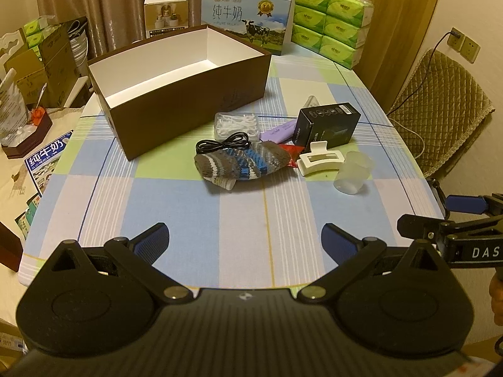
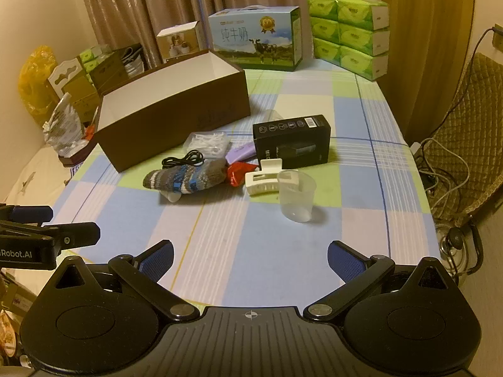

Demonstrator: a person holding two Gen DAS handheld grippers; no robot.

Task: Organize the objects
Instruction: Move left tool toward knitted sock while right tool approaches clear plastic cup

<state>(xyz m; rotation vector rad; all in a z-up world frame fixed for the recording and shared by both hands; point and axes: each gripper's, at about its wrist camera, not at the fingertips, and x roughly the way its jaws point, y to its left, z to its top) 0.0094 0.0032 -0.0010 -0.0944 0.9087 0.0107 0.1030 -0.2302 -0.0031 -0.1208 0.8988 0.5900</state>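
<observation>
An open brown box (image 1: 188, 106) with a white inside stands on the checked table (image 1: 245, 207); it also shows in the right wrist view (image 2: 176, 116). In front of it lie a striped knit sock (image 1: 242, 163) (image 2: 185, 177), a black cable (image 1: 220, 144), a clear case of floss picks (image 1: 237, 122), a purple tube (image 1: 276, 133), a black carton (image 1: 327, 125) (image 2: 292, 143), a red packet (image 2: 237, 172), a white hair claw (image 1: 319, 158) (image 2: 262, 177) and a frosted cup (image 1: 353, 172) (image 2: 295, 194). My left gripper (image 1: 245, 242) and right gripper (image 2: 250, 259) are open, empty, near the table's front edge.
A milk carton (image 1: 246, 19), stacked green tissue packs (image 1: 330, 22) and a small white box (image 1: 166, 15) stand at the table's far edge. Cardboard boxes and bags (image 1: 37, 62) crowd the left. A quilted chair (image 1: 440, 110) with cables stands at the right.
</observation>
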